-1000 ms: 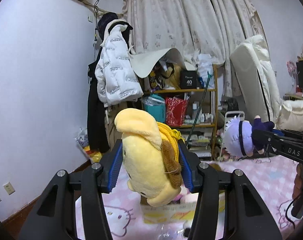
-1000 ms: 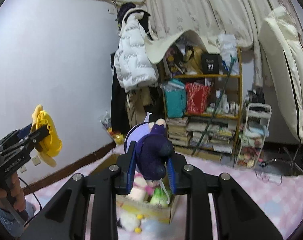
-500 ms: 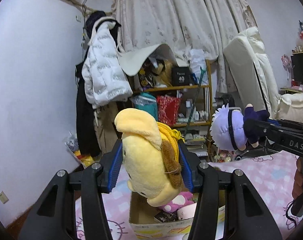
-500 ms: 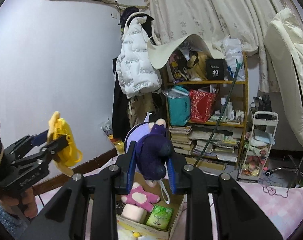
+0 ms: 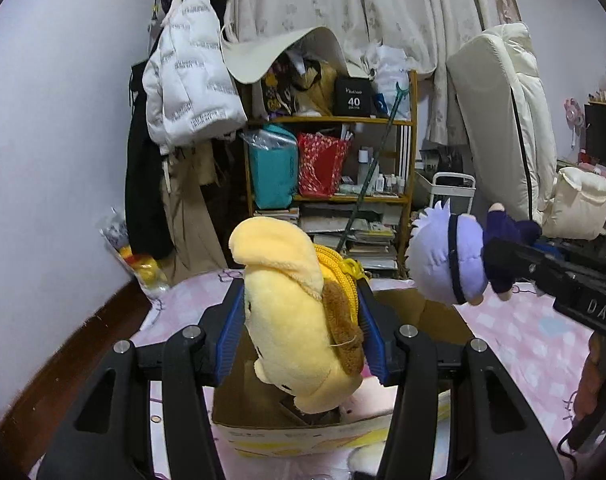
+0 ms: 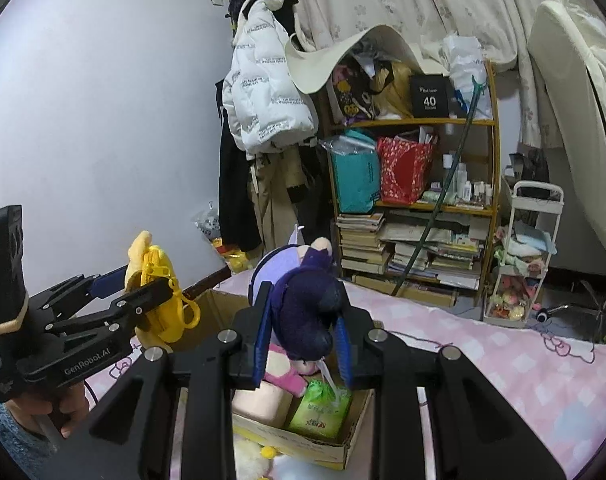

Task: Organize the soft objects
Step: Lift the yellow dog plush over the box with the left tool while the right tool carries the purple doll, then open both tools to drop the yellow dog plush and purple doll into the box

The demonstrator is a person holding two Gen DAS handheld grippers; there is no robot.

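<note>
Box (image 5: pixel 263 436) now sits right under you: both hands have dropped toward the bed (image 6: pixel 503 360), so both toys are close to release. Your left gripper (image 5: pixel 301 328) is clamped on the yellow plush (image 5: pixel 299 340) above the box's near edge; your right gripper (image 6: pixel 303 344) pinches the purple-haired doll (image 6: pixel 307 316) over its middle. Box contents are half hidden behind the toys, and the white plush at its front edge is cut off.
</note>
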